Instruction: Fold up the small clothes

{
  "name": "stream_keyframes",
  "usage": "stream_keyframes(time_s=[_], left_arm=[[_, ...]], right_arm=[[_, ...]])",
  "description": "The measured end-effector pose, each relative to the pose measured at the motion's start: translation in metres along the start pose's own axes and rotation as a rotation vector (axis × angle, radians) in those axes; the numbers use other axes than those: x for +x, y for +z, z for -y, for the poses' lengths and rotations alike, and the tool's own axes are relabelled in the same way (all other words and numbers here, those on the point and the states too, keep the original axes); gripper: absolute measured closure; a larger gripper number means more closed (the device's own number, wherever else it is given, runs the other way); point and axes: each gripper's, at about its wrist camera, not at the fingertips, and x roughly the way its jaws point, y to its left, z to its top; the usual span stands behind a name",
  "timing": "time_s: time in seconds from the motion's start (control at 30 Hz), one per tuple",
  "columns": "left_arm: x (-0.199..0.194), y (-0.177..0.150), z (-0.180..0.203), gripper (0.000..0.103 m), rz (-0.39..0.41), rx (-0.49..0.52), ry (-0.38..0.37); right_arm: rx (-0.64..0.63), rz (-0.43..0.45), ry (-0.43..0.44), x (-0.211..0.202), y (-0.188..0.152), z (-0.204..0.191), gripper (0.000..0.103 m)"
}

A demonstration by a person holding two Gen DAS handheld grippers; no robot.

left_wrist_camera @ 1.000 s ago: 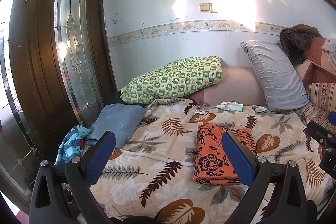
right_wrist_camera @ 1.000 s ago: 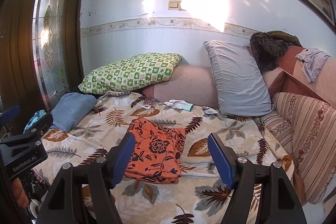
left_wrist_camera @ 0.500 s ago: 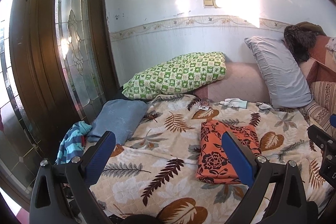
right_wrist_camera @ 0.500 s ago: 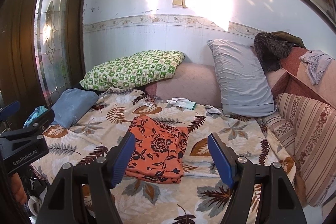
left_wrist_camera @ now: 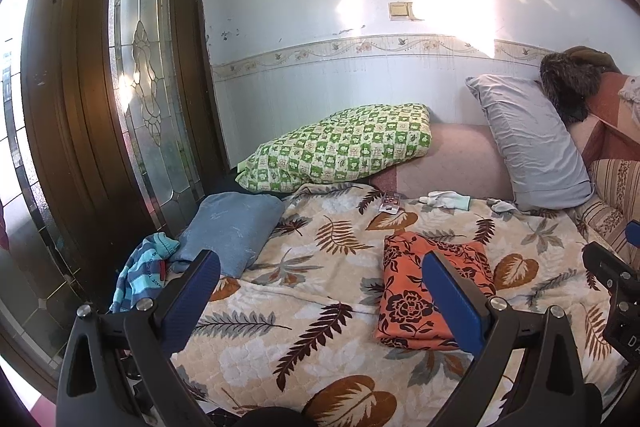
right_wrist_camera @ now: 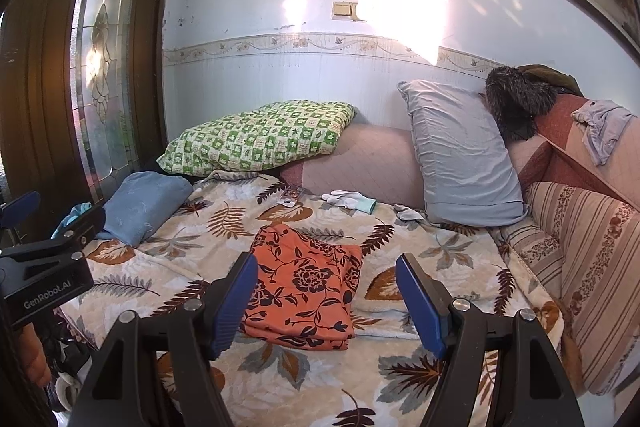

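Fingers (right_wrist_camera: 420, 309) apart, above folded cloth (right_wrist_camera: 304, 291).

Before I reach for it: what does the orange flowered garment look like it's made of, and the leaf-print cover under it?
Orange flowered garment: thin woven cloth, probably cotton or rayon, matte; its folded layers lie flat with crisp thin edges. Leaf-print cover: thicker, plush, likely fleece or quilted blanket; the surface looks fuzzy with embossed dimples and soft rounded ridges. Neither fibre can be confirmed from the look alone.
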Motion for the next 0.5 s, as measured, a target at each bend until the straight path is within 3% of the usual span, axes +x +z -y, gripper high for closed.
stream_keyframes(time_s=[0.5], left_arm=[[-0.012, 0.003, -0.002, 0.002, 0.006, 0.01, -0.051]], right_arm=[[-0.01, 0.024, 0.008, -0.012, 0.0, -0.006, 0.028]])
